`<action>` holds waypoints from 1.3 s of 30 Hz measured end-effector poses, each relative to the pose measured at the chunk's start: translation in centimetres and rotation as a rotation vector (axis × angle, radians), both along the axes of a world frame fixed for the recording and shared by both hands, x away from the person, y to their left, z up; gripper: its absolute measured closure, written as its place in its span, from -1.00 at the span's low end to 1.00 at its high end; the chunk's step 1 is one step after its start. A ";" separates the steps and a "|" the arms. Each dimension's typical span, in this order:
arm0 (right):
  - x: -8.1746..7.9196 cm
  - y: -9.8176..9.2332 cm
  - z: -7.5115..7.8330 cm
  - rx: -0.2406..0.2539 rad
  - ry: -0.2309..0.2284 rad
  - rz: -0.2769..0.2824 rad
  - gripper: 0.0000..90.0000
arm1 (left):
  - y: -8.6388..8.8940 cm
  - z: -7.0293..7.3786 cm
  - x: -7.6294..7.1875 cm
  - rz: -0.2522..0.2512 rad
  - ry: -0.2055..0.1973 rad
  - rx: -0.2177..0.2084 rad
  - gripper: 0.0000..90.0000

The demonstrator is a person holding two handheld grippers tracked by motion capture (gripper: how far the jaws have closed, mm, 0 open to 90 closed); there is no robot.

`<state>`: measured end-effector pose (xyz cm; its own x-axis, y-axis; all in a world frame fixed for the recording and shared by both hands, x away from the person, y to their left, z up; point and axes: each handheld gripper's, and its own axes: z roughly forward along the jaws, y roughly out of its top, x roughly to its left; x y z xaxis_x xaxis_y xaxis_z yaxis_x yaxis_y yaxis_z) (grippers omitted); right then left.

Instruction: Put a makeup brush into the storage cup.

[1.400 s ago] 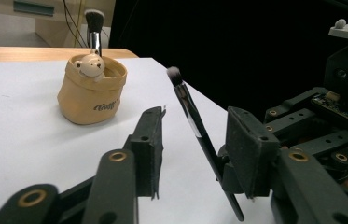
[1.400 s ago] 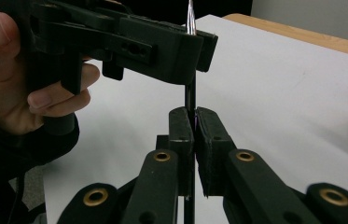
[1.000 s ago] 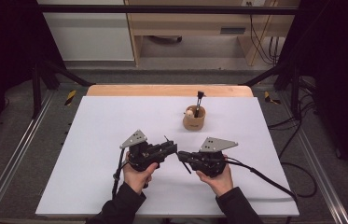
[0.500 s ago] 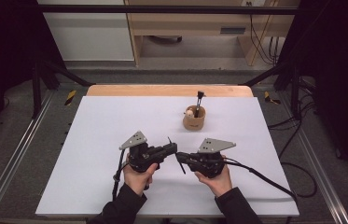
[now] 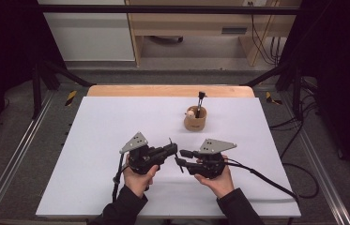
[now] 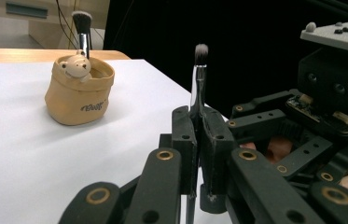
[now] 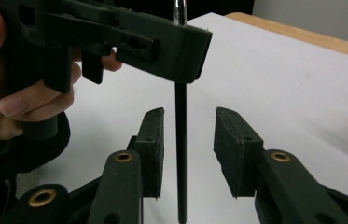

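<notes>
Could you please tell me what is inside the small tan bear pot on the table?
A makeup brush stands upright in the tan pot, bristles up. The pot's wall hides its lower handle and anything else inside.

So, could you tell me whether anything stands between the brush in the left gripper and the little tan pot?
Nothing visible does. The left gripper is shut on the brush, held upright, and bare white table lies between it and the tan pot. The right gripper, jaws just opening around the handle's lower end, sits beside, not in that path.
</notes>
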<state>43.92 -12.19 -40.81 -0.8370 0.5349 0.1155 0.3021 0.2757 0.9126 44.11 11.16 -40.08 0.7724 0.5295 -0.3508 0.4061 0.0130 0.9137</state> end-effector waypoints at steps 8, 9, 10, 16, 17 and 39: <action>0.1 0.1 -0.1 0.006 0.031 0.008 0.57 | -0.6 -0.1 -0.3 -0.010 -0.008 0.013 0.89; 0.0 0.1 -0.1 0.008 0.030 0.008 0.61 | -0.6 -0.1 -0.3 -0.011 -0.008 0.014 0.89; 0.0 0.1 0.0 0.008 0.030 0.010 0.64 | -0.7 -0.1 -0.3 -0.011 -0.009 0.015 0.89; 0.0 0.0 0.0 0.005 0.037 0.025 0.87 | -0.8 -0.2 -0.4 -0.012 -0.007 0.019 0.89; -0.1 0.0 0.0 0.003 0.035 0.024 0.88 | -0.8 -0.2 -0.4 -0.014 -0.006 0.021 0.89; 0.3 -0.5 0.1 -0.034 0.025 -0.046 0.90 | 0.8 0.9 -0.1 -0.001 -0.076 0.086 -0.07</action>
<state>44.23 -12.71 -40.73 -0.8082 0.5770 0.1177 0.3382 0.2912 0.8949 44.04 12.00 -39.17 0.7957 0.5543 -0.2443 0.3355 -0.0674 0.9396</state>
